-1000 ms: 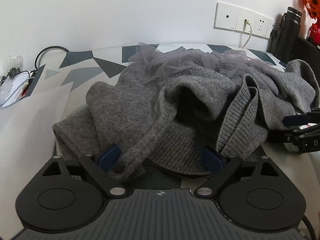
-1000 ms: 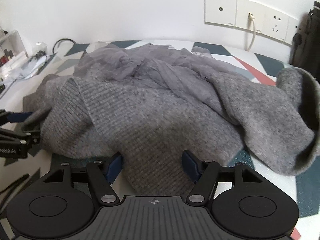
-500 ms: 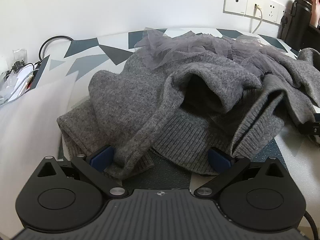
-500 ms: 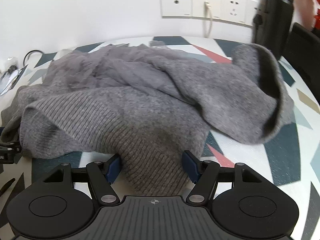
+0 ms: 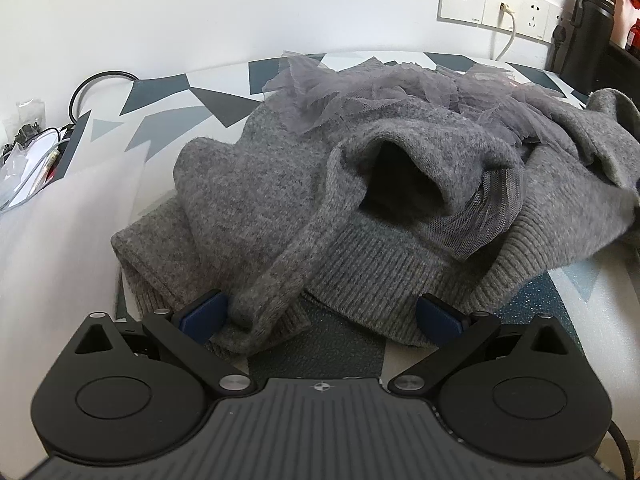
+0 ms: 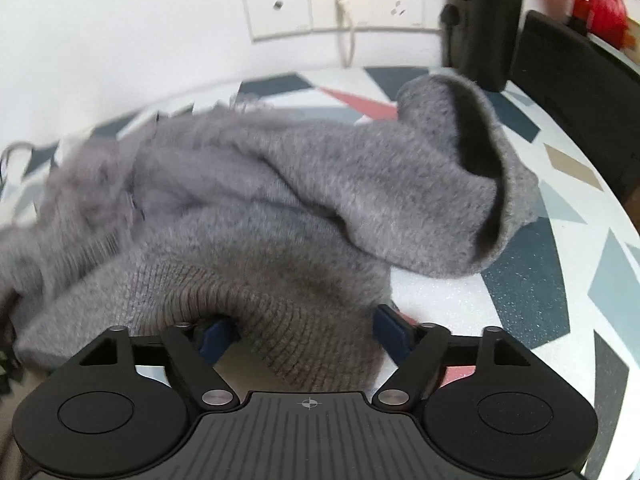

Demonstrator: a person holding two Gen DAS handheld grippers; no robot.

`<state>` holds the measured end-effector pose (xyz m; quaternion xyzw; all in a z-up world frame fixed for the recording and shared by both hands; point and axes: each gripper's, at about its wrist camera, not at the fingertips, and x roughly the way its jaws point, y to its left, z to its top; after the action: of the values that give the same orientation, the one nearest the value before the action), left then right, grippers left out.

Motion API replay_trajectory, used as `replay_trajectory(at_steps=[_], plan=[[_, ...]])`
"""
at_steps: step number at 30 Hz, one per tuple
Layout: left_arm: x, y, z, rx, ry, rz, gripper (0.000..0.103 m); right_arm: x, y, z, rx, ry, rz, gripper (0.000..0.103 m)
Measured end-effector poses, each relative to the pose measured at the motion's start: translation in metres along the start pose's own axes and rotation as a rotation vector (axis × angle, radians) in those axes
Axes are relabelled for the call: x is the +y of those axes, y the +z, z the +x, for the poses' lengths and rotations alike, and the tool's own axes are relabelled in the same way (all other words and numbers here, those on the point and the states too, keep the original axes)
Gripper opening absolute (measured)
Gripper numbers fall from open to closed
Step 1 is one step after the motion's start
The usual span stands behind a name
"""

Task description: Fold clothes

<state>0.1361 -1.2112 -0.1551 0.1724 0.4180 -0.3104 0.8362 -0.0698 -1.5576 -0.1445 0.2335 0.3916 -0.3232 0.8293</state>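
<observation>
A crumpled grey knit sweater [image 5: 280, 184] lies on the patterned table [image 5: 160, 128], with grey tulle fabric [image 5: 360, 92] bunched on its far side. My left gripper [image 5: 322, 314] stands open at the near edge, and the ribbed hem and a sleeve lie loosely between its blue pads [image 5: 204, 314]. In the blurred right wrist view, my right gripper [image 6: 306, 332] is shut on a thick bunch of the sweater's [image 6: 320, 200] ribbed hem. An open sleeve cuff [image 6: 480, 184] lies to the right on the table [image 6: 540, 300].
A white wall with sockets [image 5: 492, 12] and a plugged cable runs behind the table. A black bottle [image 5: 588, 28] stands at the back right, seen again as the bottle [image 6: 488, 20], beside a dark object [image 6: 580, 92]. Cables and plastic bags [image 5: 36, 152] lie at the far left.
My right gripper has swung right with the hem in it, stretching the sweater's right side out. It has left the left wrist view. The left gripper stays open and has backed off slightly.
</observation>
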Motion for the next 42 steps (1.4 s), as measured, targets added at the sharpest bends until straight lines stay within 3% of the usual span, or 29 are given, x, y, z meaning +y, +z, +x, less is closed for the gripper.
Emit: replay_trajectory(at_steps=[2, 8, 15, 22, 35, 42], plan=[[0.000, 0.000, 0.000, 0.001, 0.001, -0.002, 0.103, 0.001, 0.004, -0.007, -0.030, 0.006, 0.014, 0.094], [-0.001, 0.000, 0.000, -0.001, 0.006, -0.010, 0.103, 0.005, 0.012, -0.012, -0.063, 0.014, 0.026, 0.102], [-0.001, 0.000, 0.000, -0.001, 0.007, -0.013, 0.103, 0.025, 0.011, 0.007, -0.033, 0.008, -0.060, 0.102], [-0.001, 0.002, 0.000, 0.004, 0.011, -0.017, 0.103, 0.042, 0.010, 0.040, 0.097, -0.053, -0.104, 0.102], [-0.003, 0.004, 0.000, 0.011, 0.026, -0.031, 0.103, 0.041, 0.000, 0.038, 0.045, -0.026, -0.191, 0.102], [-0.003, 0.003, 0.000, 0.001, 0.030, -0.040, 0.103, 0.039, 0.005, 0.038, 0.064, -0.008, -0.216, 0.102]])
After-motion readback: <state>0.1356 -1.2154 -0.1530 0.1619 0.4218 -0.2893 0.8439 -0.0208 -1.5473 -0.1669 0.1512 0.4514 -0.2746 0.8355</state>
